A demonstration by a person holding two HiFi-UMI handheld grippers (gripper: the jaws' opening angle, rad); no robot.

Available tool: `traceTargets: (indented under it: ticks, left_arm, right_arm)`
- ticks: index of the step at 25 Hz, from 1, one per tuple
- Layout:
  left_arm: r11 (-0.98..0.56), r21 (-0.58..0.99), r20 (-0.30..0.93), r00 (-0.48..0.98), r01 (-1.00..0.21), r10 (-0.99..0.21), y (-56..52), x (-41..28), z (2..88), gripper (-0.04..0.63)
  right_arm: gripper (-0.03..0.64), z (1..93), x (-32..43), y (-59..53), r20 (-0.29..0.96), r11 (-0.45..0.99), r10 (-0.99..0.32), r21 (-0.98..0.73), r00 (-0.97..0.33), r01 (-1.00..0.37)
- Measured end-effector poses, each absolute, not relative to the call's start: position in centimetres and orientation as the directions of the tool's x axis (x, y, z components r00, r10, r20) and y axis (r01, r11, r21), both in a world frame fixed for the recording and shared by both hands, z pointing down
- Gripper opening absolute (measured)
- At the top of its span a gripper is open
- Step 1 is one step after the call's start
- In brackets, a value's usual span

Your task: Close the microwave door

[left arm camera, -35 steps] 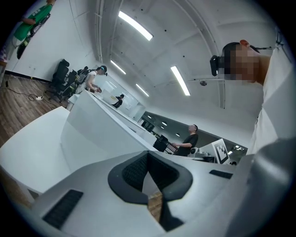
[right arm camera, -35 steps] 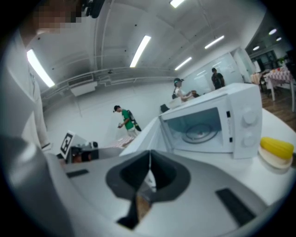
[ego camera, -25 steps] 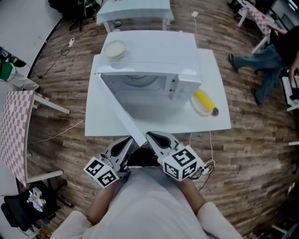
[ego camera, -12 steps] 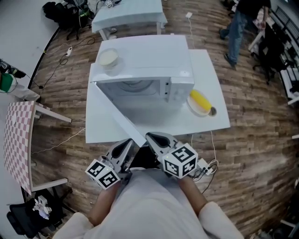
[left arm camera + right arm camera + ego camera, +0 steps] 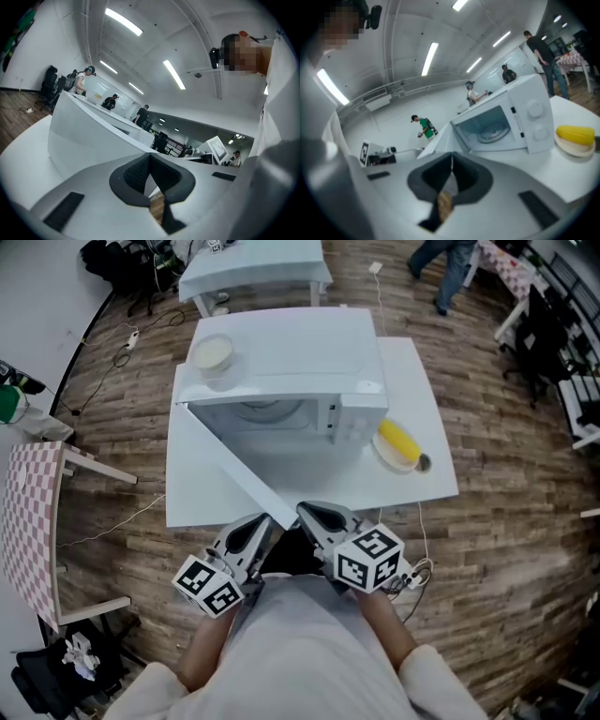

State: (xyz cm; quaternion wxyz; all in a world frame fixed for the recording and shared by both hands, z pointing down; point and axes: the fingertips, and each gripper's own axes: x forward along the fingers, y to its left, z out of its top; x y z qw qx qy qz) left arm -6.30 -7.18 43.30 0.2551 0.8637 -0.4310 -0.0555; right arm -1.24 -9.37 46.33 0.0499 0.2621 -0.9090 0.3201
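Note:
A white microwave [image 5: 300, 362] stands on a white table [image 5: 431, 474]. Its door [image 5: 234, 465] is swung wide open, slanting from the left hinge toward me, with its free end near the table's front edge. In the right gripper view the open cavity with the glass turntable [image 5: 490, 131] shows beside the control panel [image 5: 534, 117]. My left gripper [image 5: 255, 527] and right gripper [image 5: 314, 516] are held close to my chest just short of the door's free end. Both are shut on nothing, pads together [image 5: 150, 164] [image 5: 451, 164]. A white slab [image 5: 89, 136] fills the left gripper view.
A pale bowl [image 5: 212, 352] sits on top of the microwave. A plate with a yellow item [image 5: 398, 444] lies on the table right of it. A checkered table [image 5: 28, 512] stands at left, another white table [image 5: 253, 268] behind, cables on the wooden floor, a person [image 5: 441, 263] far back right.
The microwave door and both grippers hold nearly the same places. The person in the background has walked from the right side toward the far back.

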Motion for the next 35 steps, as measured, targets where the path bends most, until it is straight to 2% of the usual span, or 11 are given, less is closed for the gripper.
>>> traceTargets:
  ticks: [35]
  left_arm:
    - [-0.513,0.599,0.097,0.692,-0.614,-0.715,-10.2,-4.1,43.4,0.018]
  right_arm:
    - [0.023,46.9,1.6,-12.3,0.254,0.595,-0.514,-0.583,-0.819,-0.554]
